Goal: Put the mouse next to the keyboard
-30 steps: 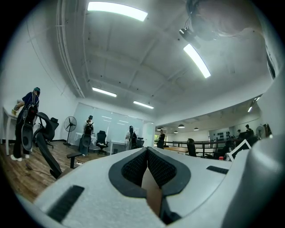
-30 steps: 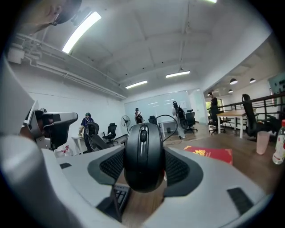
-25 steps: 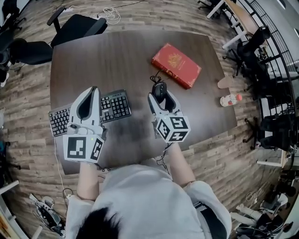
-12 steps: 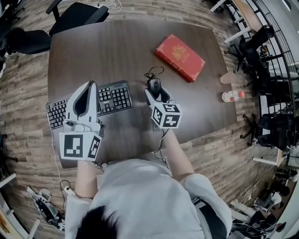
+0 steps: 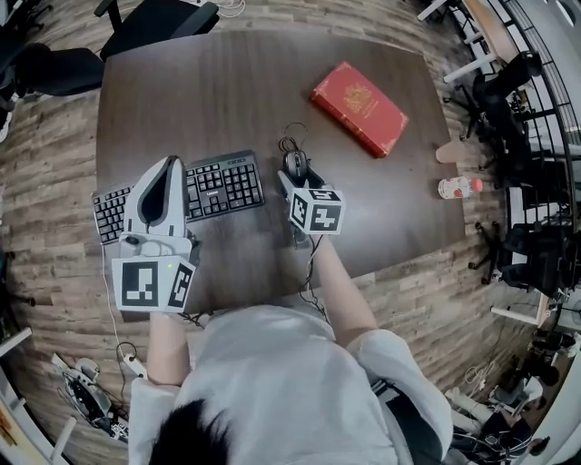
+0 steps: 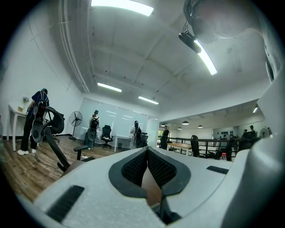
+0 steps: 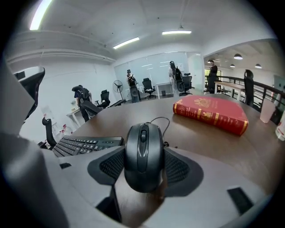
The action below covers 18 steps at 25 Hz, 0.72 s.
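Note:
A black wired mouse [image 5: 295, 163] [image 7: 143, 156] rests on the dark wooden table [image 5: 227, 91], a short gap right of the black keyboard [image 5: 195, 189] [image 7: 84, 144]. My right gripper [image 5: 298, 173] [image 7: 143, 171] is shut on the mouse, one pad on each of its sides. My left gripper [image 5: 169, 168] [image 6: 147, 153] hangs over the keyboard's left half, hiding part of it. Its pads meet at the tips with nothing between them, and it points up into the room.
A red book [image 5: 359, 107] [image 7: 209, 113] lies at the table's far right. The mouse cable [image 5: 292, 141] loops just beyond the mouse. Office chairs [image 5: 154, 23] stand behind the table, and a bottle [image 5: 454, 188] lies on the floor to the right.
My right gripper has carried the mouse left, closing much of the gap to the keyboard's right end. The left gripper has stayed over the keyboard.

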Each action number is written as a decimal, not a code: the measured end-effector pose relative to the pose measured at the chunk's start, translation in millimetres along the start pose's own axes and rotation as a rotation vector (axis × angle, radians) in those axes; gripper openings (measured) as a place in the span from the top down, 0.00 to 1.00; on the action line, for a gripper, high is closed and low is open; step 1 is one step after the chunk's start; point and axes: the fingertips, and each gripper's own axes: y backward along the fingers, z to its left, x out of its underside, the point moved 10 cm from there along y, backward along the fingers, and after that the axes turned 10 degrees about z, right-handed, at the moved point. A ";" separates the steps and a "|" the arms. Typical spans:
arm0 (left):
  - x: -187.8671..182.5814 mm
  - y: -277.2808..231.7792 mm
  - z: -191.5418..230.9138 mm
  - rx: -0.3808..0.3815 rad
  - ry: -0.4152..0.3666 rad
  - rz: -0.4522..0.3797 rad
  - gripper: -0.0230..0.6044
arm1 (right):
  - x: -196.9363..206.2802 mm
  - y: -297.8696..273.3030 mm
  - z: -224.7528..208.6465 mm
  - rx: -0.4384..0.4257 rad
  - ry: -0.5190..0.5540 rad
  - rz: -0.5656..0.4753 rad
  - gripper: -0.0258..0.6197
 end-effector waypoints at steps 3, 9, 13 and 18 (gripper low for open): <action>1.9 0.8 3.4 -0.008 0.002 0.006 0.95 | 1.0 -9.2 0.6 0.012 -0.002 0.040 0.56; 5.9 1.3 7.9 -0.020 0.008 0.014 0.95 | 0.5 -22.4 2.3 0.029 0.014 0.089 0.56; 7.9 -0.6 10.3 -0.025 0.012 0.019 0.95 | -5.6 -30.2 2.4 0.038 0.024 0.110 0.56; 7.7 0.6 12.9 -0.032 0.014 0.021 0.95 | -9.2 -38.4 3.4 0.044 0.018 0.138 0.56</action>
